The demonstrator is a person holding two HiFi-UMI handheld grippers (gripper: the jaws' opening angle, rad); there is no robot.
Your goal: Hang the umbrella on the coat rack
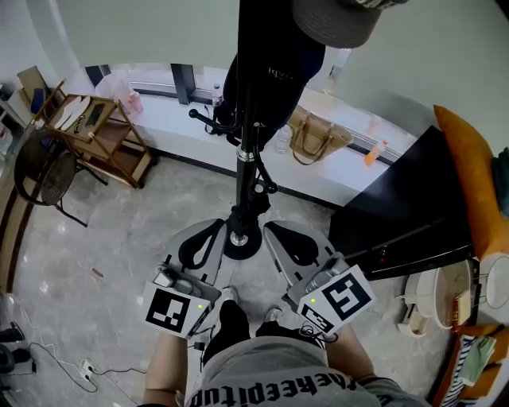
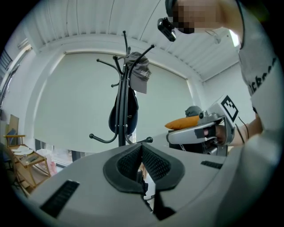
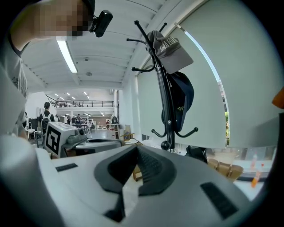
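Umbrella (image 1: pixel 274 75), dark blue and loosely folded by the look of it, hangs against the black pole of the coat rack (image 1: pixel 245 159), high up, just under a grey cap (image 1: pixel 334 20) that sits on an upper hook. The rack's round base stands on the floor toward its far edge, short of the white window ledge (image 1: pixel 171 119) where a tan handbag (image 1: pixel 318 135) rests. The person stands close in front of the base with a gripper held out level on either side of it. The left gripper (image 2: pixel 142 150) has its jaws pressed together with nothing between the pads. The right gripper (image 3: pixel 136 153) looks the same: jaws closed at the tip and empty. Neither touches the umbrella or the rack. A wooden folding stand (image 1: pixel 99 131) is off by the floor's left edge, and a black cabinet (image 1: pixel 406 222) by the right.
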